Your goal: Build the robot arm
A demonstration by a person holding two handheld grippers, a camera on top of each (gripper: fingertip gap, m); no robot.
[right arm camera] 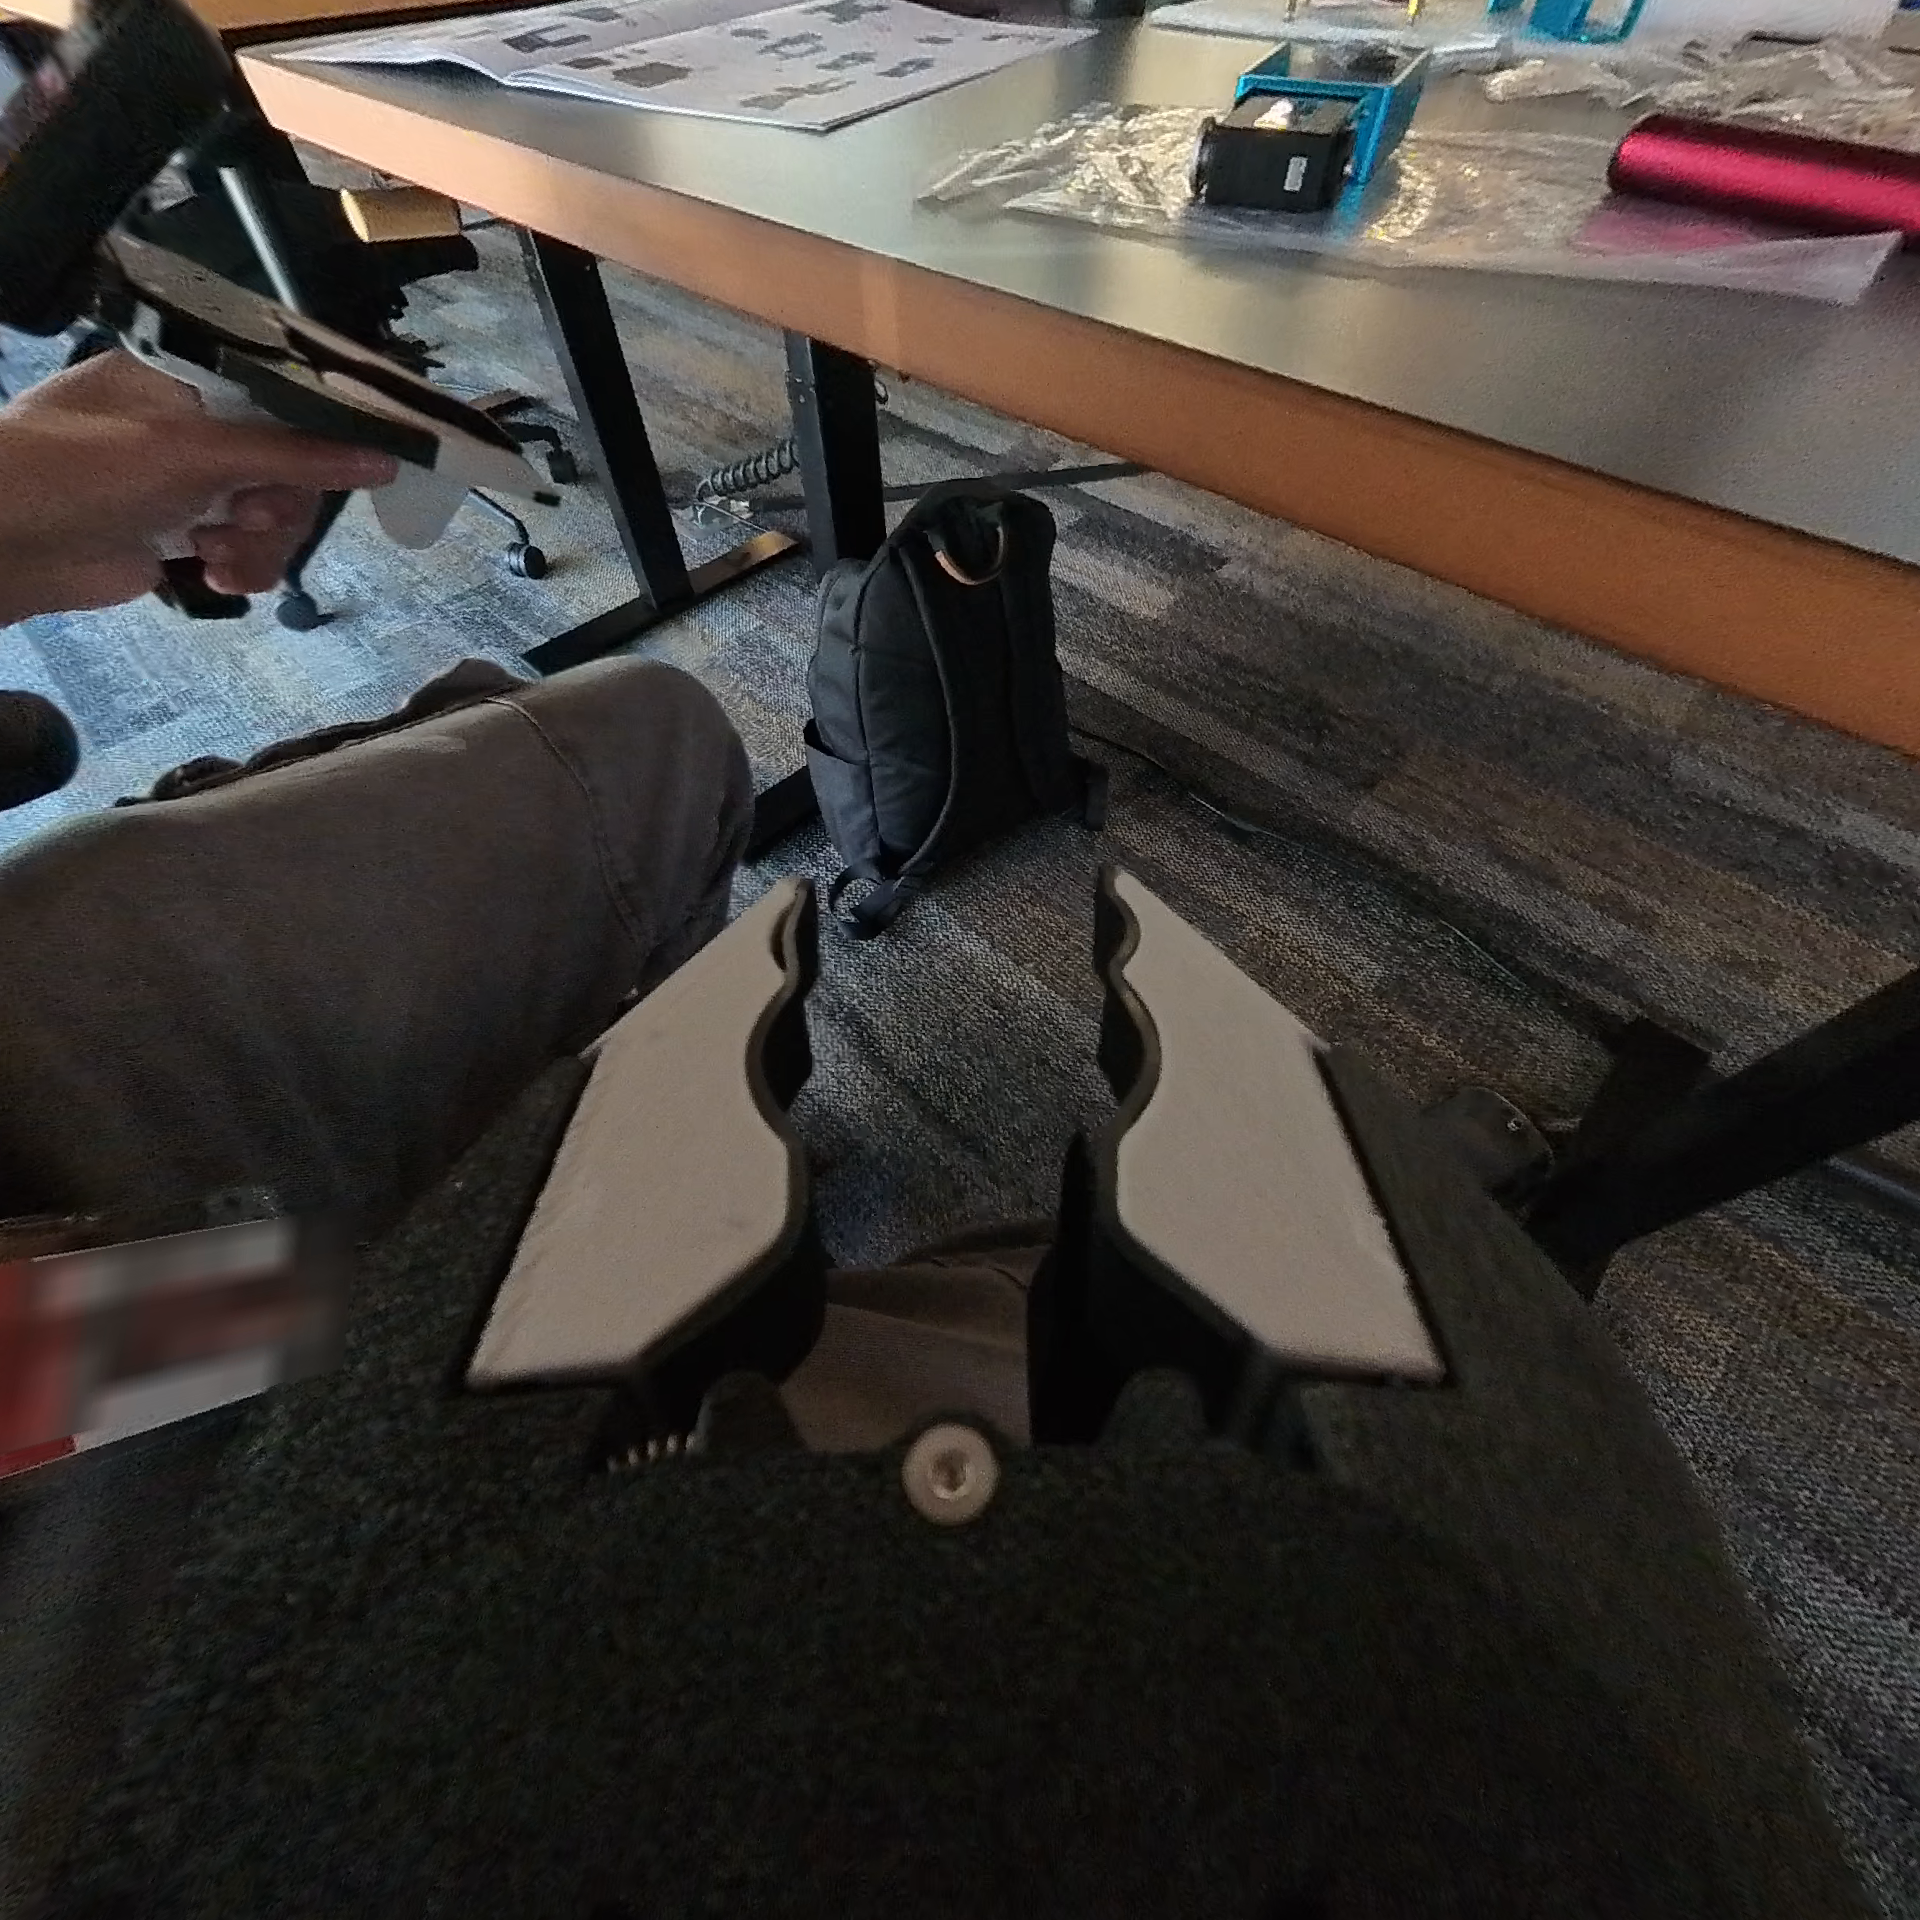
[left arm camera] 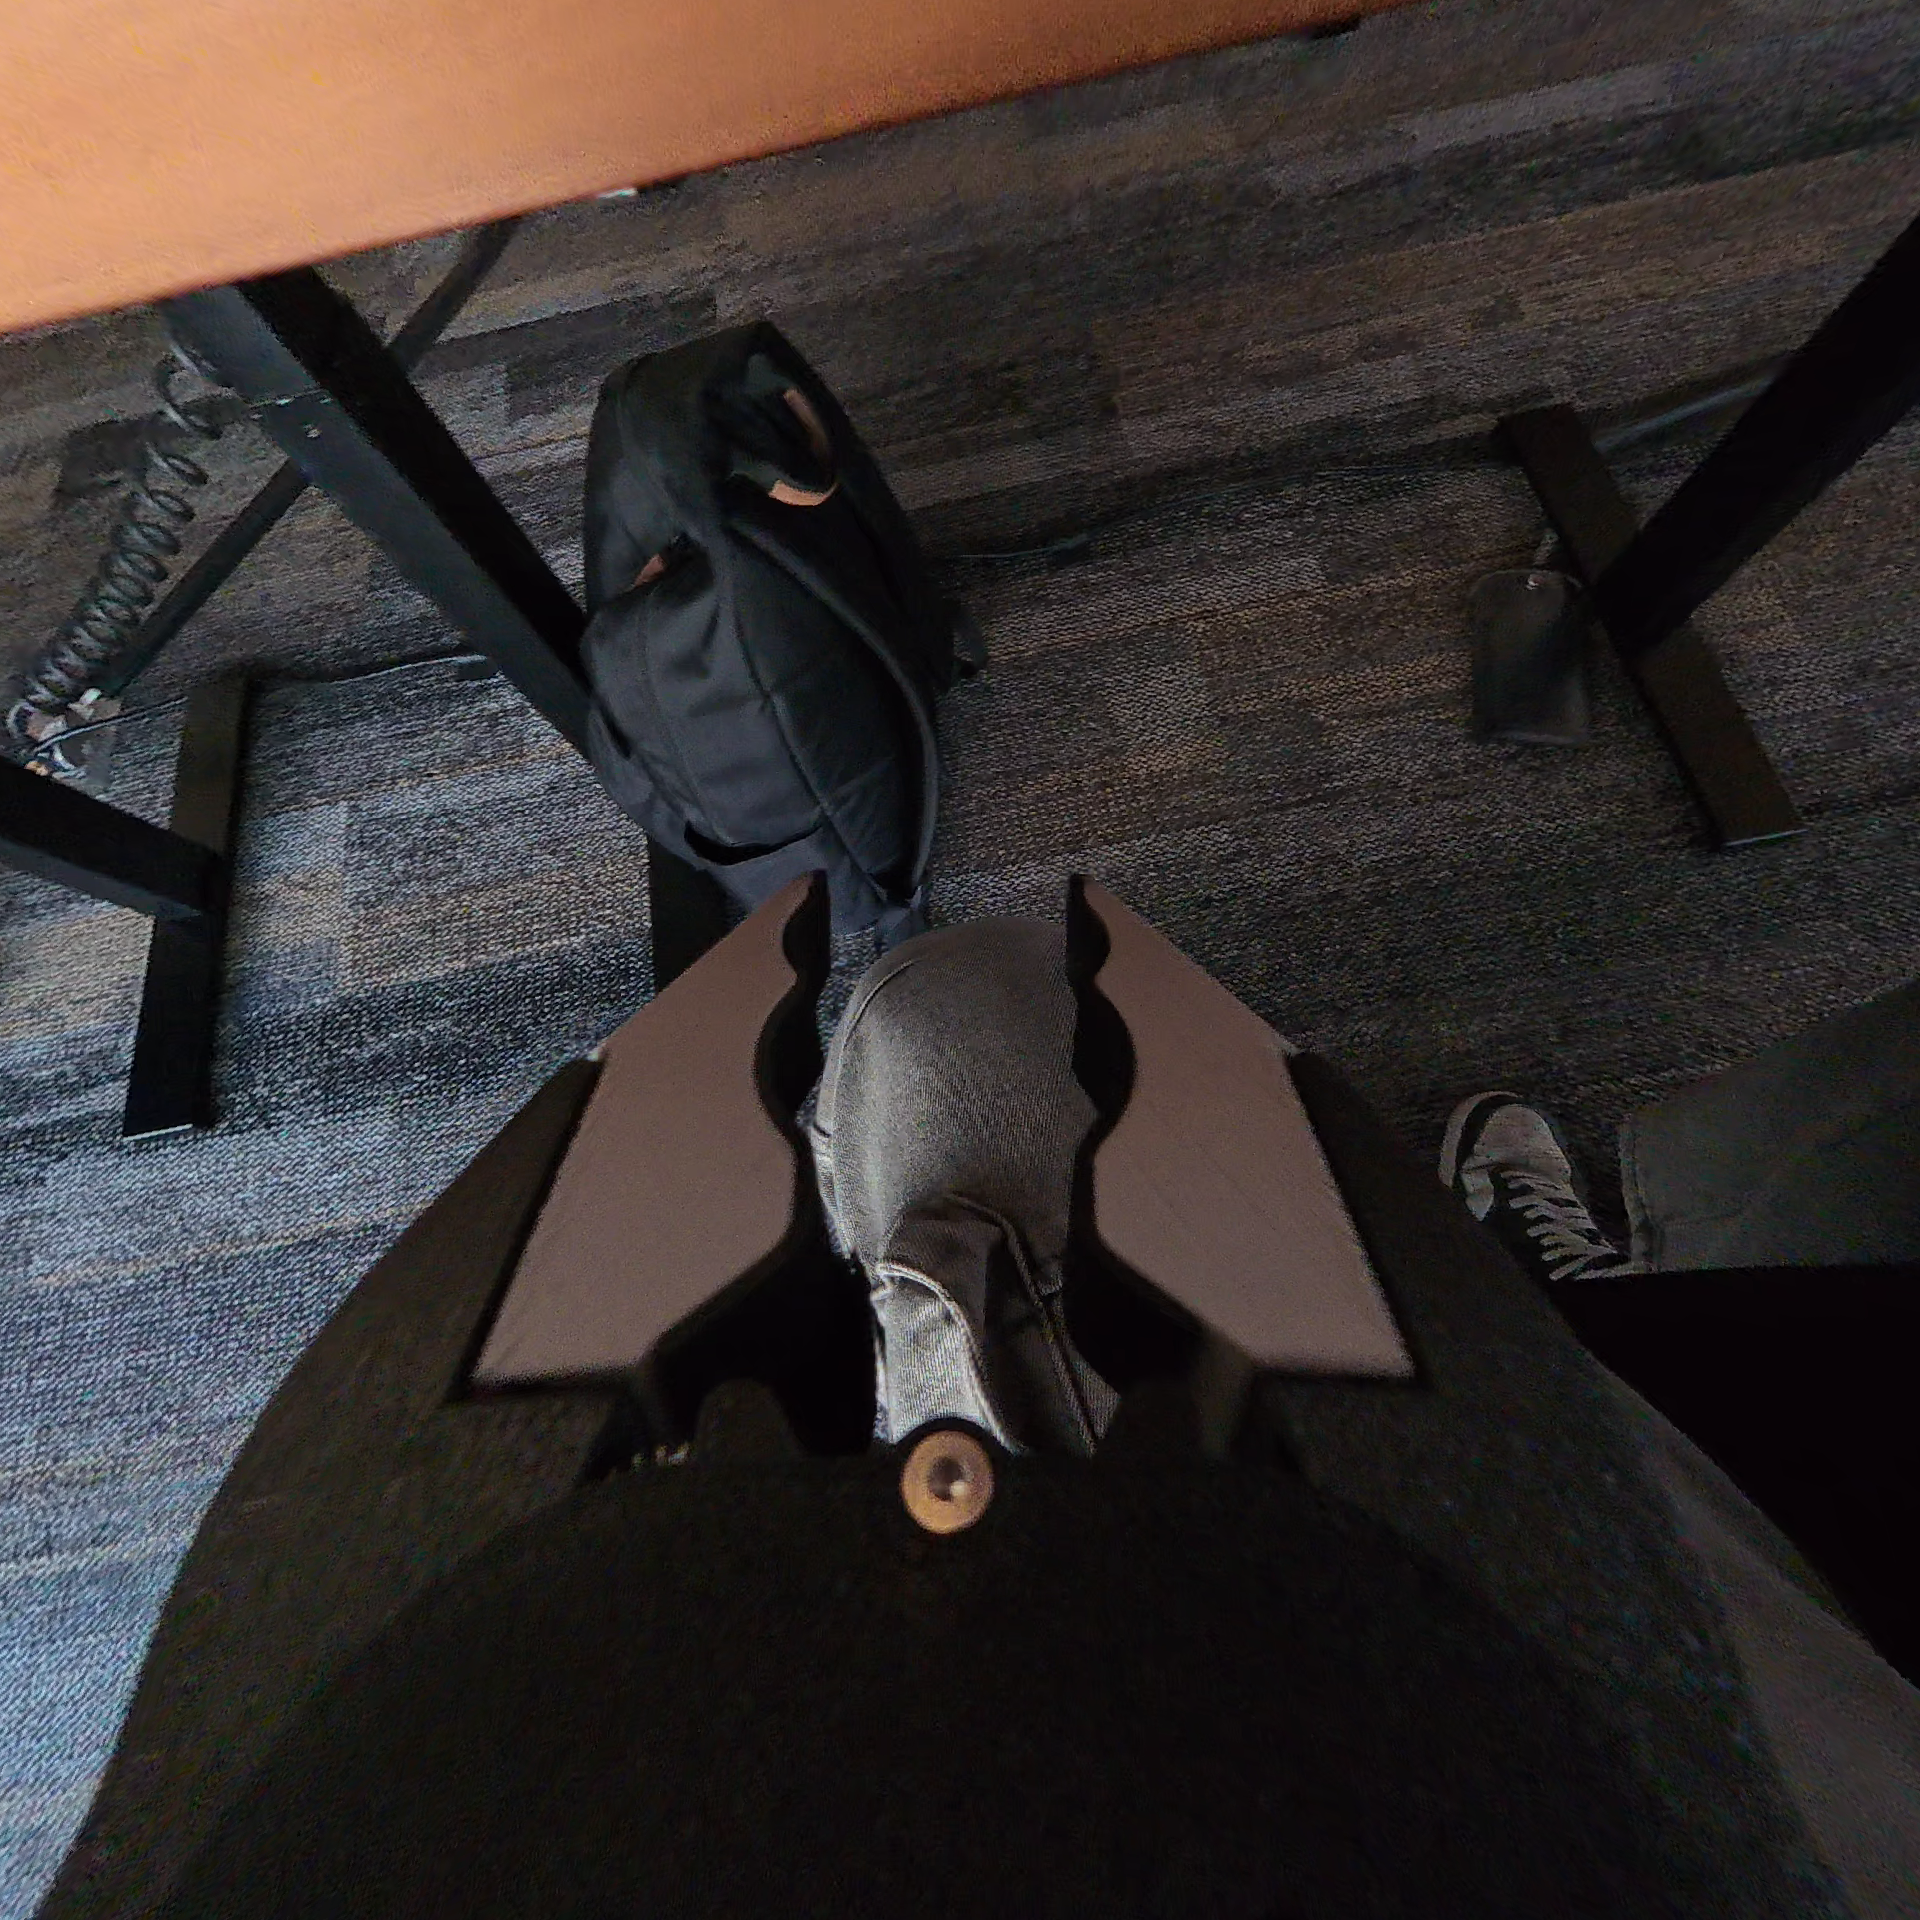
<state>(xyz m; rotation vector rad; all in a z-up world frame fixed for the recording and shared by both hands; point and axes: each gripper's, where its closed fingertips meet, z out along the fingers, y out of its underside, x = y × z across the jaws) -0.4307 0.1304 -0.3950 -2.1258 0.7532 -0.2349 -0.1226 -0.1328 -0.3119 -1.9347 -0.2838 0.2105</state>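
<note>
My left gripper [left arm camera: 948,904] is open and empty, pointing down at the carpet over a person's knee in grey trousers [left arm camera: 940,1049]. A black backpack [left arm camera: 758,644] stands on the floor just beyond its tips. My right gripper [right arm camera: 954,899] is open and empty, held low above the carpet beside the person's leg [right arm camera: 343,904]. The backpack [right arm camera: 925,696] stands ahead of it under the table [right arm camera: 1351,343]. The left gripper also shows at the upper left of the right wrist view [right arm camera: 447,468], held in a hand [right arm camera: 135,488].
On the table lie a printed sheet [right arm camera: 707,52], clear plastic bags [right arm camera: 1101,156], a blue frame with a black motor [right arm camera: 1299,135] and a red roll [right arm camera: 1766,166]. Black table legs [left arm camera: 416,488], a coiled cable [left arm camera: 104,592], an office chair base [right arm camera: 509,520] and a shoe [left arm camera: 1527,1184] stand on the carpet. Spacing between my two grippers at the tips: around 40 cm.
</note>
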